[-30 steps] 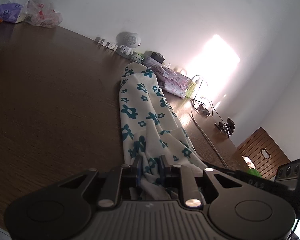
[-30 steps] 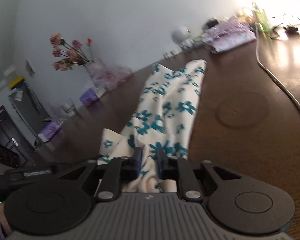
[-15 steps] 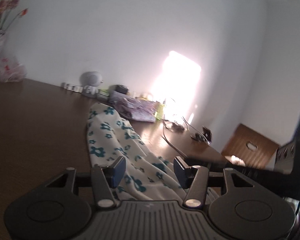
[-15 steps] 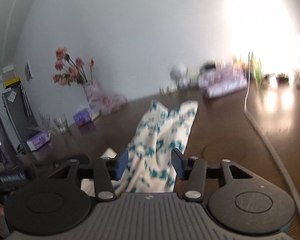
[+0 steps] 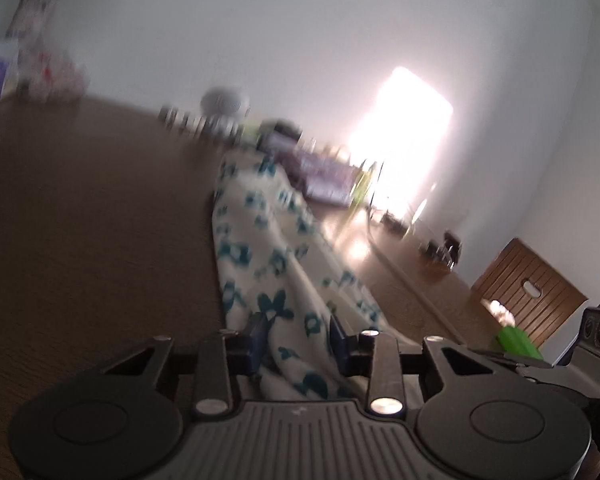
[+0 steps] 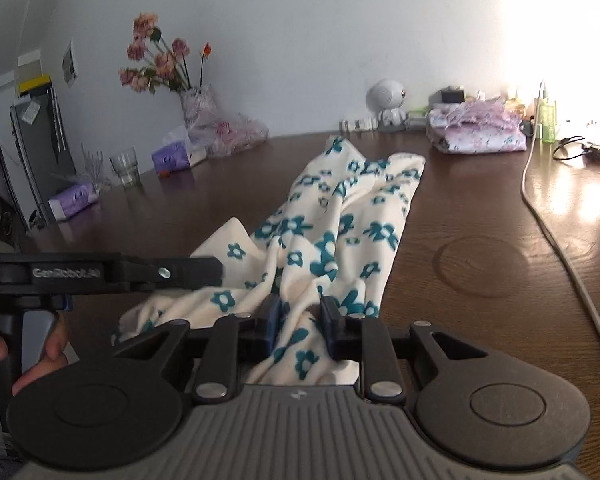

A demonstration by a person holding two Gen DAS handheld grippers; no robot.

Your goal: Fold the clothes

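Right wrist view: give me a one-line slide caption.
Right gripper open astride the near end of the floral cloth on the brown table; left gripper alongside.

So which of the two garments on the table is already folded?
The pink-and-lilac garment at the far edge near the wall: it sits as a compact stack. The cream garment with teal flowers lies loose and rumpled between both grippers' open jaws.

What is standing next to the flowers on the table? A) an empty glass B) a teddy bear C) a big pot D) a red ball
A: in the right wrist view a clear, empty-looking glass stands on the brown table to the left of the vase of pink flowers; no bear, ball or pot shows there.
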